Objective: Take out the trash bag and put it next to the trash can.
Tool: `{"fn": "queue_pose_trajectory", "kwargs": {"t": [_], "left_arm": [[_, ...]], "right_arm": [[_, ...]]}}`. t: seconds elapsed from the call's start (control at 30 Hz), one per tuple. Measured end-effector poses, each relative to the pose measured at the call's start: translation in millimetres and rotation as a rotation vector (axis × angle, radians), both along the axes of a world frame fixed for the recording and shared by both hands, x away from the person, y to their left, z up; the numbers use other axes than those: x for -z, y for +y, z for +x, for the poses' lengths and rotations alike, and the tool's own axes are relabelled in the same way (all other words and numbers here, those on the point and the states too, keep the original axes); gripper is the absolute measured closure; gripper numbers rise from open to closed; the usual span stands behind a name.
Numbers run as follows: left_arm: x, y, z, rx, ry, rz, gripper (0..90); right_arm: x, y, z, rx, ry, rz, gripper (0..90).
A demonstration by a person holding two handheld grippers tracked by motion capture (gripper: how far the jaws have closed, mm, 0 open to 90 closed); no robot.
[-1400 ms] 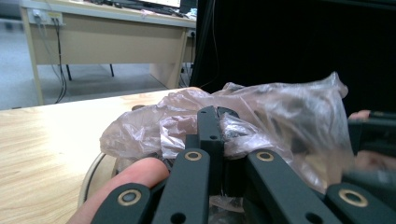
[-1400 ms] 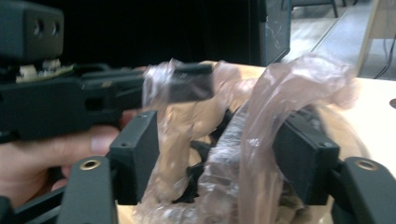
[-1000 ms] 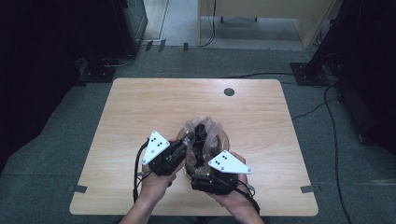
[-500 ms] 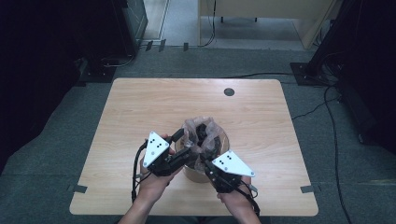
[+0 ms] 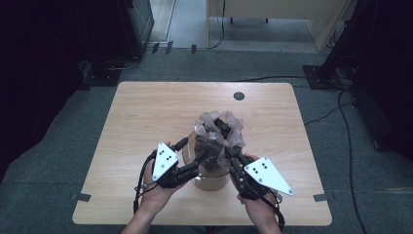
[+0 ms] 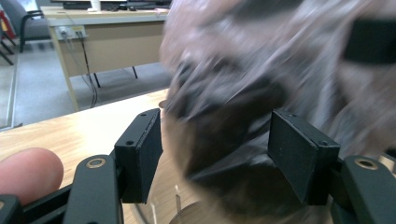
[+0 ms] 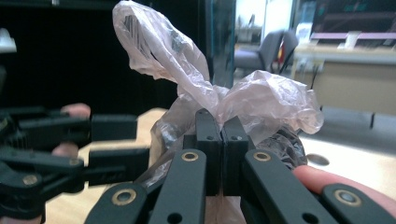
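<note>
The thin plastic bag [image 5: 219, 131] sits in a clear jar [image 5: 207, 178] near the middle of the table [image 5: 146, 112]; it looks soft, light and easy to tear, so hold it by its bunched top. Your right gripper [image 7: 219, 135] is pinched tight on that top from below. Your left gripper [image 6: 215, 149] has just been opening, with the bag between its jaws but not squeezed.

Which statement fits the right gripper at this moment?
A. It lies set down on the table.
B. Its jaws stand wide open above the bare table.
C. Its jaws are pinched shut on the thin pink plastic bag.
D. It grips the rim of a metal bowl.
C: in the right gripper view the right gripper has its two jaws pressed together with the crumpled plastic bag caught between them.
</note>
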State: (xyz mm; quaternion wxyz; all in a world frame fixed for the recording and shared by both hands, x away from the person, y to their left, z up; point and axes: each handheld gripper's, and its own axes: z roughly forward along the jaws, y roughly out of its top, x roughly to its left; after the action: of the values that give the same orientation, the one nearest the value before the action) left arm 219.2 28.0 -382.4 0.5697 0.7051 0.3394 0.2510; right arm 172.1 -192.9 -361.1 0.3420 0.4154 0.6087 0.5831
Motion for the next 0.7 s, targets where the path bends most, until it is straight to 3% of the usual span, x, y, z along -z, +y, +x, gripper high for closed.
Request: {"fn": "queue_pose_trajectory", "kwargs": {"t": [0.17, 0.37, 0.53, 0.7], "left_arm": [[1.8, 11.4, 3.6, -0.030, 0.011, -0.015, 34.6], [1.9, 26.1, 6.3, -0.070, 0.014, -0.054, 33.9], [1.8, 40.0, 11.0, -0.121, 0.025, -0.077, 33.0], [6.1, 57.1, 18.7, -0.201, 0.048, -0.090, 32.1]], "right_arm": [[-12.9, -7.5, -9.3, 0.040, -0.082, 0.003, 90.0], [-26.1, -21.0, -16.8, 0.094, -0.144, 0.016, 90.0], [-32.3, -34.6, -17.2, 0.132, -0.157, 0.026, 90.0], [-32.5, -48.3, -12.9, 0.176, -0.138, 0.042, 90.0]]}}
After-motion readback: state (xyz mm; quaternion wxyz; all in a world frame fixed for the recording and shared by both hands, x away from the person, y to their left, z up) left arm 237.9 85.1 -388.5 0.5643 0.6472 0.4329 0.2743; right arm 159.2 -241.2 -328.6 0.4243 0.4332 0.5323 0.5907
